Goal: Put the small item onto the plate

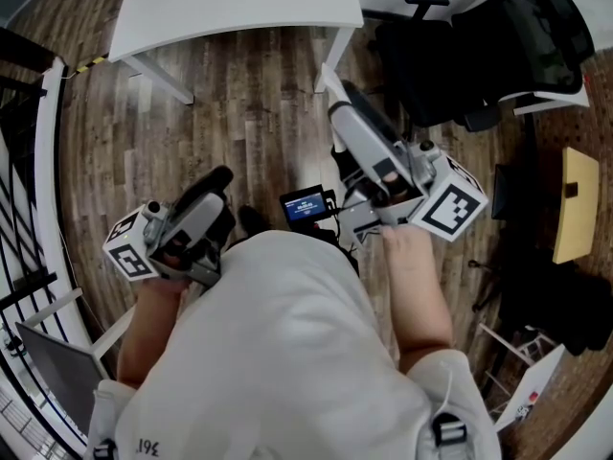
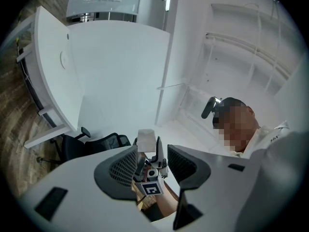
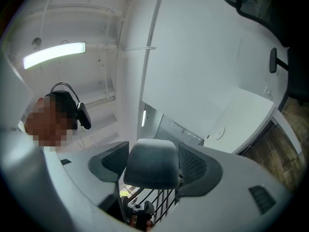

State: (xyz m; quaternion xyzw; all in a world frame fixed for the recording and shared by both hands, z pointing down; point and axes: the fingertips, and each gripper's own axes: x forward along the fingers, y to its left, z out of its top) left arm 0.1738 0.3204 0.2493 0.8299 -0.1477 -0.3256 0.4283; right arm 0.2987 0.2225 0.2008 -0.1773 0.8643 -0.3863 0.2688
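Over the wooden floor, well short of the white counter, the person holds both tools close to the body, turned toward each other. The right claw is pinching a small grey block with rounded corners, which fills the gap between its two pads. From the left gripper view the same block shows as a pale piece at the tip of the right tool. The left claw is spread and holds nothing; only the other tool shows through its gap.

No plate can be made out for certain. A faint round shape lies on the counter and may be it, but it is too small to tell.

The block is in the air and well apart from the counter, so the whole carry is probably ahead. If the pinch slackens on the way, the block would likely fall to the floor. The two tools are near each other, so a careless swing could knock the block loose. An office chair stands just beside the counter's right leg and could catch the right arm. With the plate so hard to pick out, the block might be set down beside it.
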